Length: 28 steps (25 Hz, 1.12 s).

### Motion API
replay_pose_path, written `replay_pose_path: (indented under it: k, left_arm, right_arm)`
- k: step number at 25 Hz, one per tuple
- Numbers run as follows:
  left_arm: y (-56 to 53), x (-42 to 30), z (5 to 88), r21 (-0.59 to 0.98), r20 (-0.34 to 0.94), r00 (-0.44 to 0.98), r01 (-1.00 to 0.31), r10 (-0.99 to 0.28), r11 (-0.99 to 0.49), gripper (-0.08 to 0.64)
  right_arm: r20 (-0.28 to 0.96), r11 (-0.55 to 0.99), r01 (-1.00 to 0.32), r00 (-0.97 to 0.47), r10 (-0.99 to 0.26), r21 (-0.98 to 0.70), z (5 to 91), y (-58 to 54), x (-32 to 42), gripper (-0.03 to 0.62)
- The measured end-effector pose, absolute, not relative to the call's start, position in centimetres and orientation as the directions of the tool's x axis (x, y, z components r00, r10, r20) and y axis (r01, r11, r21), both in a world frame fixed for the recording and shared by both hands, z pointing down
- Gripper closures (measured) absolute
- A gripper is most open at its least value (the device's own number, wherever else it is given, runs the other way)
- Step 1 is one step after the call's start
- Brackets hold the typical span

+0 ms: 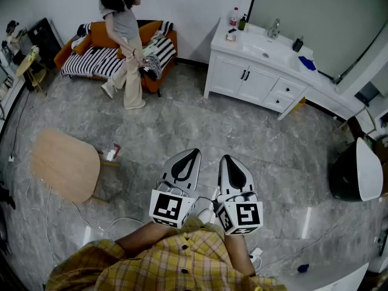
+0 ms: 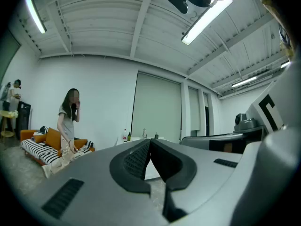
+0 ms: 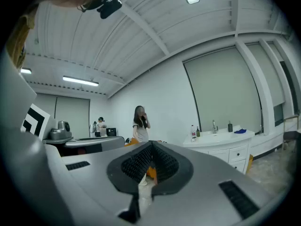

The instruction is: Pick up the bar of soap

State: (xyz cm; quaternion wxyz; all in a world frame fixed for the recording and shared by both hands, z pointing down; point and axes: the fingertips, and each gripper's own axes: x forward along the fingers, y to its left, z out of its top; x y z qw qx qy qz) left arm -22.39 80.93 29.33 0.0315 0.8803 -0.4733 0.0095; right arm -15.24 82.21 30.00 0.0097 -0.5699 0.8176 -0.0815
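A white vanity (image 1: pixel 267 77) with a sink stands far ahead to the right. At its left end a small pale object (image 1: pixel 231 37) lies beside two bottles (image 1: pixel 234 17); I cannot tell whether it is the soap. My left gripper (image 1: pixel 187 157) and right gripper (image 1: pixel 232 162) are held side by side close to my body, above the grey floor, pointing forward. Both are shut with nothing between the jaws. The left gripper view shows its tips (image 2: pixel 150 140) meeting, with the vanity (image 2: pixel 141 139) small behind them. In the right gripper view the tips (image 3: pixel 151 145) also meet, and the vanity (image 3: pixel 221 147) lies off to the right.
A person (image 1: pixel 124 35) stands by an orange sofa (image 1: pixel 106 47) at the back left. A round wooden table (image 1: pixel 63 162) is near on the left. A black and white object (image 1: pixel 357 171) sits at the right. A blue cloth (image 1: pixel 307 63) lies on the counter. Cables (image 1: pixel 97 223) run across the floor.
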Motion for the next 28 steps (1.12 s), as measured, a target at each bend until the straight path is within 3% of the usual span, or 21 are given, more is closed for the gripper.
replay_pose_path:
  k: [28]
  left_arm:
    - [81.4, -11.5, 31.7, 0.004, 0.109, 0.533, -0.845, -0.839, -0.535, 0.548]
  right_arm:
    - [0.065, 0.314, -0.926, -0.333, -0.941, -0.207, 32.5, 82.5, -4.9, 0.572]
